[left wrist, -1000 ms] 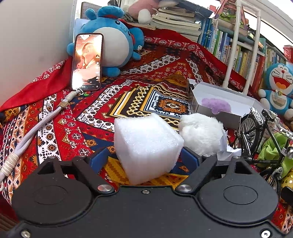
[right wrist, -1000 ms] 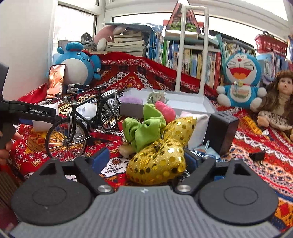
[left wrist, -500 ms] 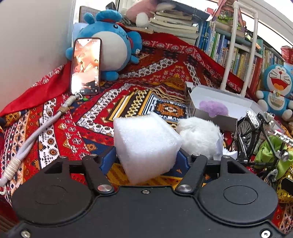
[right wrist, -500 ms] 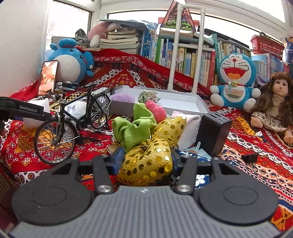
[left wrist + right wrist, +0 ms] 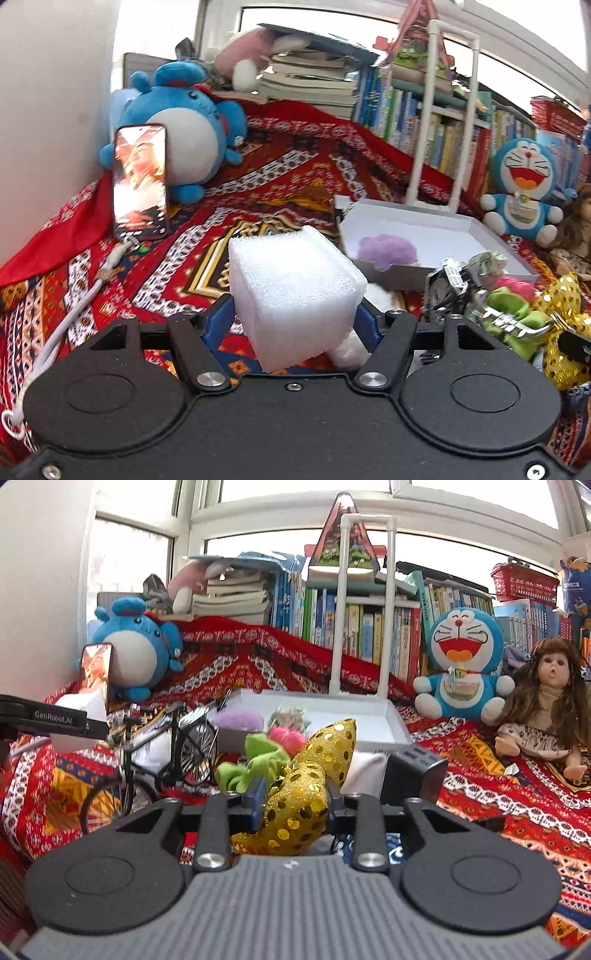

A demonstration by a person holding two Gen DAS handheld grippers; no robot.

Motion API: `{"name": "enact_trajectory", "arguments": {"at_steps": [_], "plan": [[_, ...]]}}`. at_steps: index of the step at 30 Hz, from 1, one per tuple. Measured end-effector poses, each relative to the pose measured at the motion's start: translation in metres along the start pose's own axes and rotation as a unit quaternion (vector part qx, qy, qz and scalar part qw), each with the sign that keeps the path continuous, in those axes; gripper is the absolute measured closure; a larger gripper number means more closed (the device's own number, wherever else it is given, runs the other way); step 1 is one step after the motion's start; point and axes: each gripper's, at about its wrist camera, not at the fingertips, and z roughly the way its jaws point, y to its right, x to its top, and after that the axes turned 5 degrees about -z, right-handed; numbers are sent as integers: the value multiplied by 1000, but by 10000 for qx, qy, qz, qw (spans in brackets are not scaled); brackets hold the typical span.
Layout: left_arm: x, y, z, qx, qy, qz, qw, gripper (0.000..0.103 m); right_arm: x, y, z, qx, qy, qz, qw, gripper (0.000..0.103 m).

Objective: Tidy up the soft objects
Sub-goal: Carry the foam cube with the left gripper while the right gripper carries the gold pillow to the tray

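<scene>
My left gripper [image 5: 295, 321] is shut on a white foam block [image 5: 293, 291] and holds it lifted above the patterned cloth. My right gripper [image 5: 293, 805] is shut on a gold sequined soft toy [image 5: 310, 782], raised off the pile. A white shallow box [image 5: 436, 236] stands ahead with a purple fluffy ball [image 5: 386, 249] inside; the box also shows in the right wrist view [image 5: 373, 720]. A green cloth [image 5: 255, 760], a pink soft ball [image 5: 284, 734] and a white fluffy ball [image 5: 347, 350] lie in front of the box.
A model bicycle [image 5: 162, 753] stands left of the pile. A black box [image 5: 413, 771] sits to the right. A phone [image 5: 140, 181] leans on a blue plush [image 5: 184, 125]. A Doraemon plush [image 5: 461, 664], a doll [image 5: 546, 709] and bookshelves line the back.
Both grippers closed on their objects and lifted them: the foam block rose off the cloth, and the gold toy was squeezed and raised from the pile.
</scene>
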Motion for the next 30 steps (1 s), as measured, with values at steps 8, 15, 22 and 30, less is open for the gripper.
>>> {"name": "enact_trajectory", "arguments": {"at_steps": [8, 15, 22, 30], "plan": [[23, 10, 2, -383, -87, -8, 9992, 38, 21, 12, -3, -43, 214, 62, 9997, 68], [44, 17, 10, -694, -140, -107, 9974, 38, 42, 31, 9, -50, 243, 314, 9992, 68], [65, 22, 28, -1102, -308, -260, 9931, 38, 57, 46, 27, 58, 226, 552, 9982, 68], [96, 40, 58, -1549, -709, -242, 9851, 38, 89, 70, 68, 297, -151, 1040, 9940, 68]]}}
